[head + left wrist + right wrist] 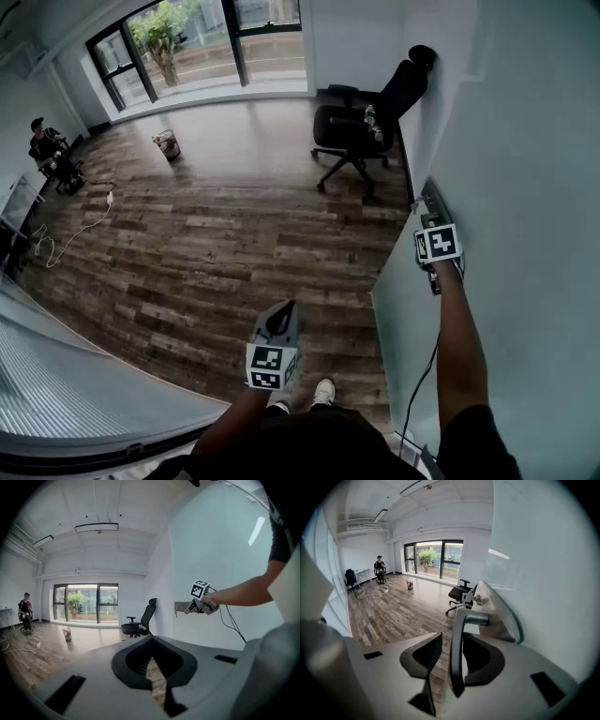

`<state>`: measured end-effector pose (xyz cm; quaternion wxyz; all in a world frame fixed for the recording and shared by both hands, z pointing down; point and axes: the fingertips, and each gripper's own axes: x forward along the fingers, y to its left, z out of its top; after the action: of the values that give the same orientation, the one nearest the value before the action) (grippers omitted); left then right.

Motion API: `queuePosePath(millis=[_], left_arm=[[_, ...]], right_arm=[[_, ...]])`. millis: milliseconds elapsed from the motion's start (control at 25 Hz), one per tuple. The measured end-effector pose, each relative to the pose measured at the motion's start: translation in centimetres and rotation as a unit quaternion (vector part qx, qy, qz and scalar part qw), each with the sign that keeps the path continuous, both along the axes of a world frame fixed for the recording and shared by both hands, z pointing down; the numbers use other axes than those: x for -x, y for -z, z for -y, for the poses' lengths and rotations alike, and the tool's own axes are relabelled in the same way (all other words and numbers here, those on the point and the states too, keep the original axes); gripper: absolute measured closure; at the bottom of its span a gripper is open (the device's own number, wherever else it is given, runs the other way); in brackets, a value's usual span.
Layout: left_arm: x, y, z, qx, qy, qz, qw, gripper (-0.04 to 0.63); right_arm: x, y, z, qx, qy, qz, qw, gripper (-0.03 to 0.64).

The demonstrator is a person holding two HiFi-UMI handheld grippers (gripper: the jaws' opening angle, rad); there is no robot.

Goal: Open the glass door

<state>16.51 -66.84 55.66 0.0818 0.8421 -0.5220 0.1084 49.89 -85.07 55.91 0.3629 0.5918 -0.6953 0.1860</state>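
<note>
The glass door (401, 323) stands at my right, its edge out over the wooden floor. Its metal lever handle (457, 658) hangs from a plate (434, 200) on the glass. My right gripper (452, 642) is at that handle, open, with the lever between its two pads; the right pad lies close against it and the left pad stands apart. From the left gripper view the right gripper (190, 608) reaches the plate (180, 605). My left gripper (280, 322) hangs low in front of me, away from the door, shut with nothing in it.
A black office chair (361, 127) stands by the wall beyond the door. A person sits on a chair at the far left (47, 150). A small bin (169, 143) and a loose cable (75, 230) lie on the floor. A frosted panel (75, 384) runs along the lower left.
</note>
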Motion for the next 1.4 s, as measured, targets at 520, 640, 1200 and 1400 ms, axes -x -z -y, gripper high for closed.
queuePosePath(millis=[520, 640, 1200, 1400], left_arm=[[4.6, 0.7, -6.2, -0.011, 0.007, -0.016, 0.9998, 0.597], [5.9, 1.5, -8.8, -0.017, -0.002, -0.019, 0.9997, 0.597], [11.7, 3.6, -25.3, -0.058, -0.043, -0.032, 0.9968, 0.597], [12.3, 3.2, -31.4, -0.048, -0.057, -0.039, 0.9965, 0.597]], right_arm=[[9.8, 8.6, -14.9, -0.264, 0.005, -0.041, 0.964, 0.449], [14.0, 8.5, -20.4, -0.282, 0.008, -0.025, 0.959, 0.449], [27.1, 7.2, -44.0, -0.351, -0.008, 0.046, 0.935, 0.601], [31.2, 7.3, -50.1, -0.351, 0.014, 0.060, 0.934, 0.601]])
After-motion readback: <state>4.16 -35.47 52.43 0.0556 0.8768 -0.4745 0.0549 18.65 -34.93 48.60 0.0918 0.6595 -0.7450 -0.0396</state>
